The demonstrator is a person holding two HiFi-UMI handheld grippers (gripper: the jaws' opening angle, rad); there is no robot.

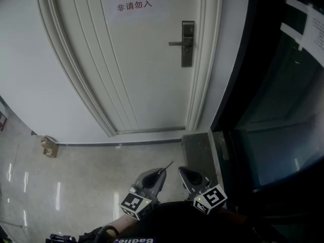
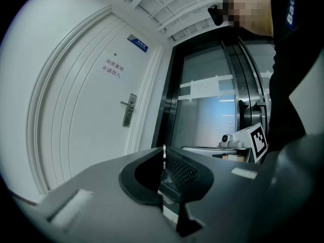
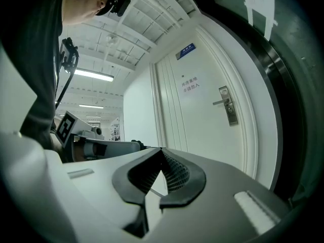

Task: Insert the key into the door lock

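Note:
The white door point(image 1: 126, 59) stands shut ahead, with its metal handle and lock plate point(image 1: 188, 43) at its right side. The lock plate point(image 2: 129, 110) also shows in the left gripper view, and the lock plate point(image 3: 230, 105) in the right gripper view, far off in both. My left gripper point(image 1: 162, 172) is low and near my body, shut on a thin metal key point(image 2: 163, 153) that sticks out edge-on past the fingertips. That key point(image 1: 167, 165) shows as a fine sliver in the head view. My right gripper point(image 1: 181, 171) hangs beside it, shut with nothing between its jaws.
A paper sign point(image 1: 132, 0) hangs on the door. Right of the door runs a dark glass partition point(image 1: 276, 110) with a black frame. A small cardboard box point(image 1: 49, 146) lies on the shiny tiled floor at left. A dark mat point(image 1: 198, 151) lies before the door frame.

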